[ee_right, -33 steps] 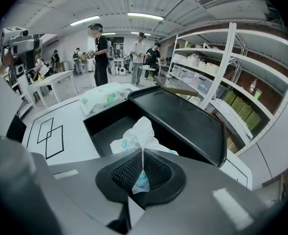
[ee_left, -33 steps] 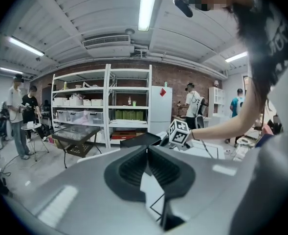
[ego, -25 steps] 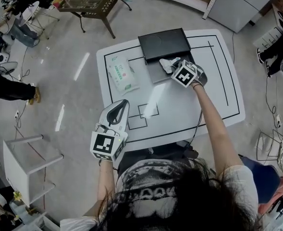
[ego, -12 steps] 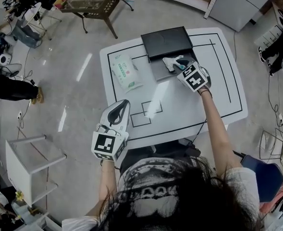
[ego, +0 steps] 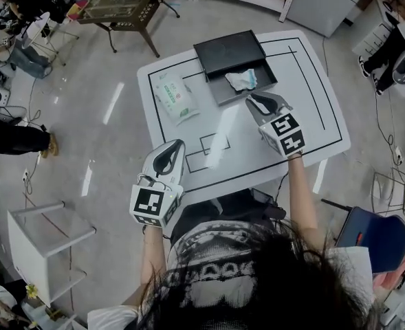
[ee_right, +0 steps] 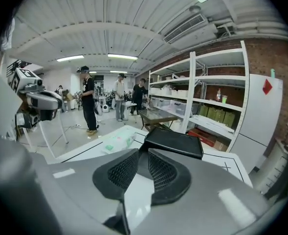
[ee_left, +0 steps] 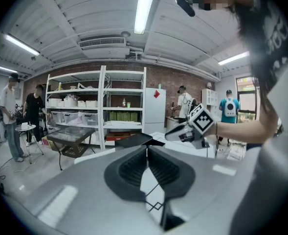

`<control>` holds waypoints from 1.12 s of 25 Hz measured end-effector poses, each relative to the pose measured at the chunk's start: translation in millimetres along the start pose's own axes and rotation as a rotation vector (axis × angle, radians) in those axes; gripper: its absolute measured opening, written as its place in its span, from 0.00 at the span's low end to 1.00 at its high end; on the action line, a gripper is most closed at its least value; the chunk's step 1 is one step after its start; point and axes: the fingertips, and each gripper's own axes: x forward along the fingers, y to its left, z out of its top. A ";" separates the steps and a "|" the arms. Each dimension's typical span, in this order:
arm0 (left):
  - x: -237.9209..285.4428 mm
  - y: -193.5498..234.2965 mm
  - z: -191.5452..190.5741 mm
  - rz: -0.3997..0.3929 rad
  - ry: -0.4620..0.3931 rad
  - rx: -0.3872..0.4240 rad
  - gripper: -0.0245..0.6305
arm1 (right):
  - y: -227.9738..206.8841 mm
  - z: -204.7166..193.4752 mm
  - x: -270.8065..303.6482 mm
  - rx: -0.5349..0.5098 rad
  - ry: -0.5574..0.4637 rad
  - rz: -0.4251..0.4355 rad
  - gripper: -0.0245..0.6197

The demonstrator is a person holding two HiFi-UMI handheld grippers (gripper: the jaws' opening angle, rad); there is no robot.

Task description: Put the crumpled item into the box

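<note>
A crumpled white and teal item [ego: 242, 80] lies in the tray of the black box [ego: 224, 93], whose raised lid [ego: 230, 50] stands behind it. My right gripper [ego: 260, 99] hovers just in front of the box, near the person's side of it, with its jaws a little apart and nothing between them. In the right gripper view the jaws of the right gripper [ee_right: 143, 152] point at the black lid [ee_right: 175, 141]. My left gripper [ego: 177, 145] hangs over the table's near left edge, far from the box. Its jaws meet with nothing between them in the left gripper view [ee_left: 147, 148].
A green and white pack of wipes [ego: 176, 96] lies on the white table [ego: 312, 115] left of the box. Black lines mark the tabletop. A metal side table [ego: 123, 2] stands beyond, shelves line the back wall, and several people stand around the room.
My right gripper held the crumpled item over the box, let it go into the tray, and drew back toward the person. The left gripper has stayed where it was.
</note>
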 end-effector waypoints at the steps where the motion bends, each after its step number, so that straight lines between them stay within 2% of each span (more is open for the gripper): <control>1: -3.0 -2.9 -0.9 -0.010 -0.002 0.002 0.04 | 7.5 -0.9 -9.1 0.014 -0.007 -0.007 0.15; 15: -70.9 -40.3 -22.4 -0.151 -0.026 0.040 0.04 | 124.1 -38.1 -109.3 0.200 -0.037 -0.102 0.14; 28: -173.0 -58.7 -57.6 -0.236 -0.059 0.028 0.04 | 241.0 -41.9 -169.3 0.205 -0.060 -0.174 0.14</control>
